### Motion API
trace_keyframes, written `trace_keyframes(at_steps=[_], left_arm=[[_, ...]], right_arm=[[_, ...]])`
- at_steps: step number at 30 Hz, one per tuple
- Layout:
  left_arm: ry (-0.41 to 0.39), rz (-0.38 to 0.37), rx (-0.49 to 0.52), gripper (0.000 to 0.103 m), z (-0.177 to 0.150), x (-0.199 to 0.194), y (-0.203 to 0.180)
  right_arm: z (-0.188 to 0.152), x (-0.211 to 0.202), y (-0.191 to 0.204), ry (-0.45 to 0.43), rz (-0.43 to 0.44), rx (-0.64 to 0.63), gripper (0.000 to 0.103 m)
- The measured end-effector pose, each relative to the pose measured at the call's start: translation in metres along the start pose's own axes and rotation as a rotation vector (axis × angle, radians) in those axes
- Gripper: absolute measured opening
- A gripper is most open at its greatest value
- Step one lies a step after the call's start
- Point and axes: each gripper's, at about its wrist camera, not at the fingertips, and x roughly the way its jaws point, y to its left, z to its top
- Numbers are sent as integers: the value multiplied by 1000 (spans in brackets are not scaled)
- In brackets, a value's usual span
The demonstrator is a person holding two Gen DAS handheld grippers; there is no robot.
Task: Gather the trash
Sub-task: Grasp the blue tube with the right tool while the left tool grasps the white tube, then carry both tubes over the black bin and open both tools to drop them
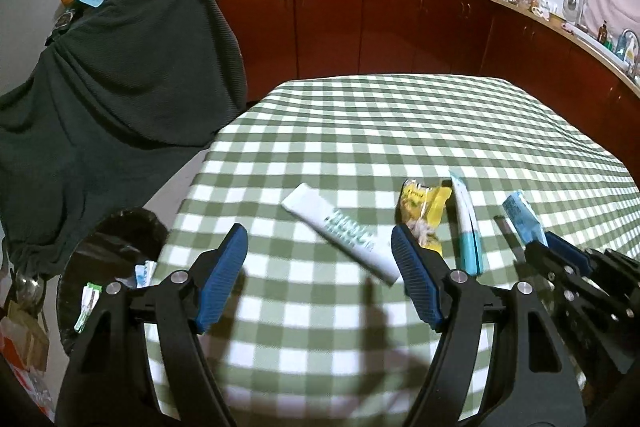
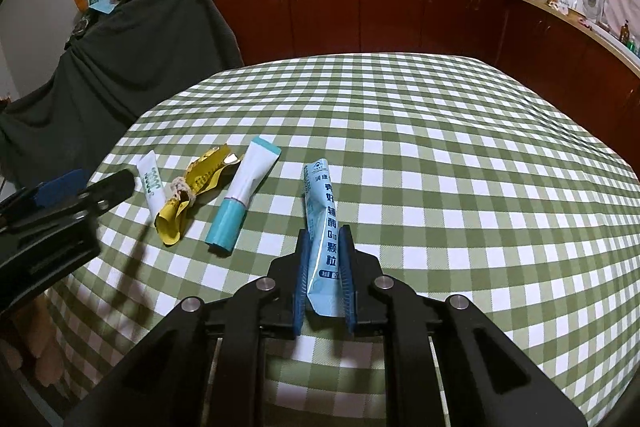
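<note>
My right gripper is shut on a light blue sachet with printed characters, which sticks out forward over the checked tablecloth; the same sachet shows at the right of the left wrist view. To its left lie a white and teal tube, a crumpled yellow wrapper and a small white tube. My left gripper hangs open above the table's near left part, with that small white tube lying between and just beyond its blue pads. The yellow wrapper lies by the right pad.
A bin lined with a black bag stands on the floor off the table's left edge, with wrappers inside. A dark green cloth drapes furniture at the left. Red cabinets with pots on the counter run along the back.
</note>
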Motion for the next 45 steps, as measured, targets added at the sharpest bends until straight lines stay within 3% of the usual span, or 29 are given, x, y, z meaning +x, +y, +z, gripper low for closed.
trace_keyframes(at_steps=[9,11,16,21,23,25,33,45], left_arm=[[97,10,15,73,-3,28,-4],[122,-16,-6,73,-7,28,4],[101,0,22,69,-12,21,9],[105,-26,39,46,-12,23,6],[98,-45,58,26,-12,21,5],[95,-54,76,17,-13,20,2],[59,-51,36,12,-19,0,17],[-28,113,-85,12,-46,-61,107]], right_arm=[[0,3,-5,7,33,9,16],[-1,3,-4,8,39,5,16],[-2,5,0,11,47,-4,16],[-2,5,-1,10,41,-1,16],[-3,4,-1,8,40,3,16],[-3,3,0,7,37,4,16],[-5,-6,12,-9,47,-7,16],[3,-28,90,-56,161,-112,16]])
